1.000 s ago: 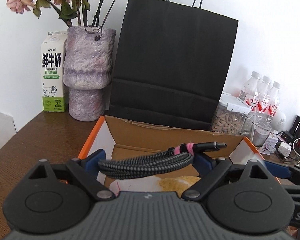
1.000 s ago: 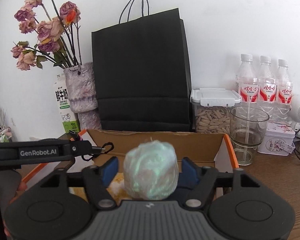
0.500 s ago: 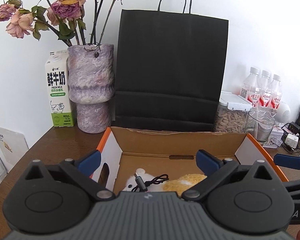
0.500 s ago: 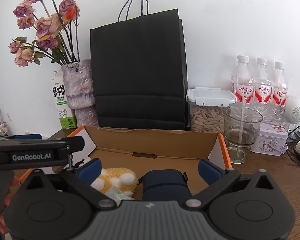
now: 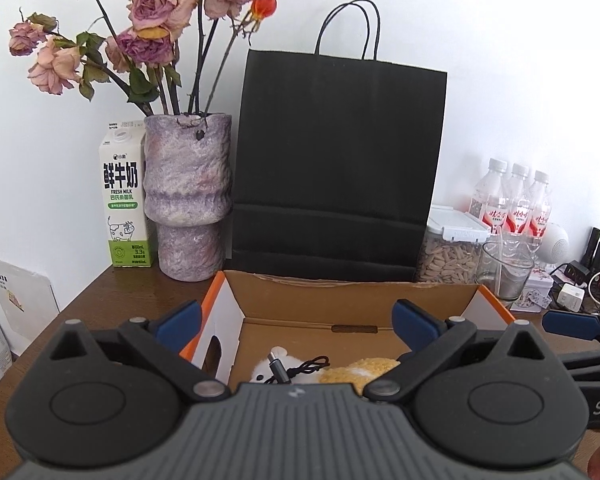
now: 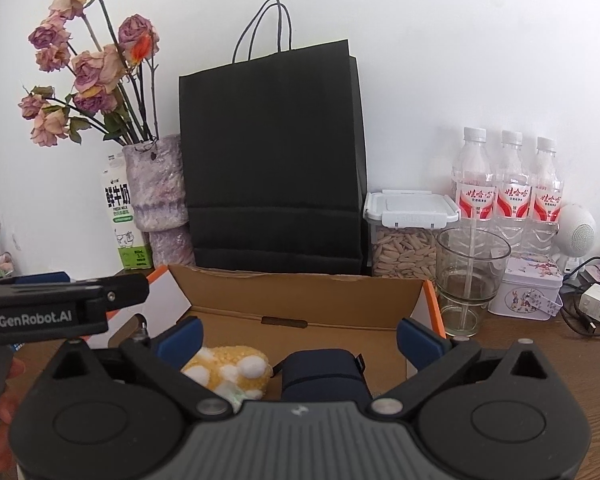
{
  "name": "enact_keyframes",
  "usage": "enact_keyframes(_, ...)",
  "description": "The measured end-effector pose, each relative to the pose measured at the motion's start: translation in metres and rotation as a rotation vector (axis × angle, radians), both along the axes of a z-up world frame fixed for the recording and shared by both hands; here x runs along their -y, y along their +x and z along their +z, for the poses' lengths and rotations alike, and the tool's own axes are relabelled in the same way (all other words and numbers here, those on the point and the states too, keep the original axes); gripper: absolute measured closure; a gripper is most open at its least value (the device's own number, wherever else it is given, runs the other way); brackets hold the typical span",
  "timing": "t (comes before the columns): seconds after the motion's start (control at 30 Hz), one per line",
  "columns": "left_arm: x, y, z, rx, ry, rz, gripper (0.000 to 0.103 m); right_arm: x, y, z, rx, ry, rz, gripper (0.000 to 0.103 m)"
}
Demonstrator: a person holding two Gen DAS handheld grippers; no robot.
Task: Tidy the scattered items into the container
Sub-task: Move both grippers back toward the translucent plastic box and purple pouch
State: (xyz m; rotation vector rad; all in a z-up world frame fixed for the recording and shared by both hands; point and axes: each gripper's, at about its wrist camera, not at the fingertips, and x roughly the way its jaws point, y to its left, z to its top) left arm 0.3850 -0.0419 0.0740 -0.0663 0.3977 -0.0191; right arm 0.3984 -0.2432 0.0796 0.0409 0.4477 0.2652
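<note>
An open cardboard box (image 5: 352,285) with orange edges stands on the wooden table in front of both grippers. In it lie a black cable (image 5: 296,368) with its plug showing, a yellow and white plush (image 5: 360,370) and a navy pouch (image 6: 324,376). A pale greenish bit (image 6: 231,394) peeks out beside the plush (image 6: 228,370). My left gripper (image 5: 296,322) hangs over the box's near left side, open and empty. My right gripper (image 6: 300,342) hovers over the box (image 6: 300,280), open and empty. The left gripper's finger (image 6: 60,304) shows in the right wrist view.
Behind the box stands a black paper bag (image 5: 336,168), with a purple vase of dried roses (image 5: 188,196) and a milk carton (image 5: 124,196) to its left. A seed jar (image 6: 406,236), a glass (image 6: 468,280), three water bottles (image 6: 508,184), a tin (image 6: 528,292) and chargers crowd the right.
A second ago the left gripper held the coiled cable and the right a pale ball. Both jaws spread wide and the items dropped into the box. The left gripper then rose and drew back.
</note>
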Motion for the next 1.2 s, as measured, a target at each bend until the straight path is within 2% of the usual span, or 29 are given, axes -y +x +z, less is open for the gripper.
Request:
enact_keyframes(0.2,-0.006,-0.017,0.004,0.022,-0.017,0.000,0.000,0.002,-0.016,0.001,0.023,-0.002,-0.005,0.000)
enact_keyframes(0.4,-0.014,-0.040,-0.005,0.040,-0.059,0.003,0.000,0.004,-0.038,-0.005,0.042,-0.034,-0.006,0.000)
enact_keyframes(0.77,-0.024,-0.086,-0.020,0.041,-0.017,-0.040,0.000,0.009,-0.092,-0.023,0.040,-0.106,-0.008,0.000)
enact_keyframes(0.93,-0.033,-0.113,-0.026,0.049,-0.016,-0.037,0.000,0.013,-0.121,-0.038,0.011,-0.119,-0.010,0.000)
enact_keyframes(1.2,-0.044,-0.147,-0.043,-0.021,-0.001,-0.015,0.000,0.018,-0.161,-0.056,-0.062,-0.090,-0.005,0.000)
